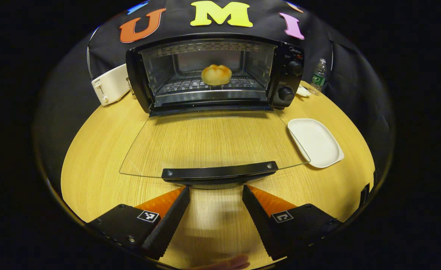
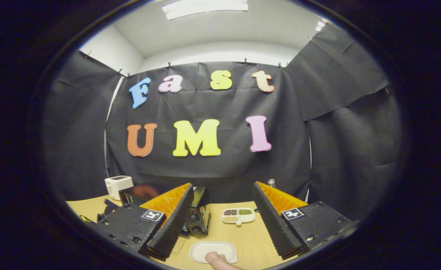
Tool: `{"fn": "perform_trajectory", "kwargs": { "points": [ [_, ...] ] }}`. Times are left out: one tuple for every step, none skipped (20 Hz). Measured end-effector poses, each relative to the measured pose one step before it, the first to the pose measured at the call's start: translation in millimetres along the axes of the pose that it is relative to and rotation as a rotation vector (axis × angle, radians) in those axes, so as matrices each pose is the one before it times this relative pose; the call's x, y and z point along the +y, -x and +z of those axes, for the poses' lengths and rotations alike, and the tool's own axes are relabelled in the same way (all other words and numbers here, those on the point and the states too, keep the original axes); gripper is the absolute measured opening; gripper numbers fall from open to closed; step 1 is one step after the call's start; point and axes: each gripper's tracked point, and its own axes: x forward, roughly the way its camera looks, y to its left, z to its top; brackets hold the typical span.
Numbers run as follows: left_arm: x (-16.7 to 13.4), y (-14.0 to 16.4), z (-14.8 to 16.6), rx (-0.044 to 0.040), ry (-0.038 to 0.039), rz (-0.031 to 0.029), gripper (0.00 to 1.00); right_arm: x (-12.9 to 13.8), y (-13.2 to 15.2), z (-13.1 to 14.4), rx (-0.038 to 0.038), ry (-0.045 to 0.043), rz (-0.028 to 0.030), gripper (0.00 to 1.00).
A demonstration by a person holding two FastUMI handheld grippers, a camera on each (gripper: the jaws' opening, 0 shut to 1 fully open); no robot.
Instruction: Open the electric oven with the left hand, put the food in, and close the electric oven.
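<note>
A: Oven (image 1: pixel 212 71) at the table's (image 1: pixel 104 150) far side, door (image 1: pixel 212 144) folded flat toward the camera. Bun (image 1: pixel 216 74) on the rack inside, about centre.

B: Left gripper (image 1: pixel 215 195)?

A: Fingers wide apart, nothing between them, just short of the door handle (image 1: pixel 220 173), not touching.

B: Right gripper (image 2: pixel 223 204)?

A: Wide too, empty, raised above the table. White plate (image 2: pixel 212 250) below it, bare; a fingertip (image 2: pixel 215 259) at its near edge. Toaster (image 1: pixel 110 84) left of the oven, bottle (image 1: pixel 318 76) to its right
</note>
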Motion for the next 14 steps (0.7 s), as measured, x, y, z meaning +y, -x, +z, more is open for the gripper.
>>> {"fn": "perform_trajectory", "kwargs": {
  "points": [
    [-0.79,-2.28,4.79,-0.01624,0.00256,-0.00277,0.94,-3.27,-0.33,-0.87,0.00395,-0.0034,-0.00647,0.95],
    [0.07,0.06,-2.73,0.01179,0.00388,-0.00359,0.93,-2.47,-0.74,-1.72,0.00394,-0.00509,-0.00444,0.95],
    [-0.15,0.41,2.2,-0.00492,0.00159,-0.00191,0.93,0.18,-1.21,-1.9,0.00309,-0.00465,0.00116,0.95],
    [-0.32,0.31,-0.01,0.00033,-0.00058,0.00016,0.93,0.95,-0.92,-1.16,0.00511,-0.00412,0.00415,0.95],
    [0.36,1.66,1.8,-0.00421,-0.0019,0.00184,0.93,1.02,-0.18,-1.78,0.0025,-0.00346,0.00497,0.95],
    [-0.28,1.98,1.52,-0.00643,-0.00198,0.00257,0.93,0.95,-0.73,0.73,-0.00059,-0.00186,0.00367,0.95],
    [-0.24,2.99,2.89,-0.00867,-0.00257,0.00129,0.93,-0.27,-0.74,0.26,-0.00287,-0.00205,-0.0001,0.95],
    [-0.97,3.27,3.39,-0.00869,-0.00103,-0.00065,0.93,-0.64,-0.76,0.52,-0.00357,-0.00208,-0.00181,0.95],
    [-0.66,3.44,3.91,-0.00874,0.00203,-0.00176,0.93,-0.43,-0.41,-0.02,-0.00183,-0.00458,-0.00215,0.95],
    [0.18,3.07,2.96,-0.00719,0.00252,-0.00124,0.93,-0.04,0.31,-0.87,-0.00144,-0.00823,-0.00134,0.95],
    [-0.21,2.67,4.5,-0.00701,0.00354,-0.00011,0.93,0.75,0.18,-2.25,0.00058,-0.00897,0.00316,0.95],
    [0.34,3.07,4.74,-0.00952,0.00415,0.00106,0.93,0.22,0.31,-1.68,0.00476,-0.00968,0.00199,0.95],
    [-0.4,2.76,5.64,-0.01167,0.00143,0.00116,0.93,0.4,-0.93,-2.12,0.00513,-0.00725,0.00259,0.95],
    [-0.99,3.01,5.88,-0.01802,-0.00274,0.00189,0.93,-0.42,-0.14,-0.99,0.0052,-0.00435,0.00119,0.95]
  ]
}}
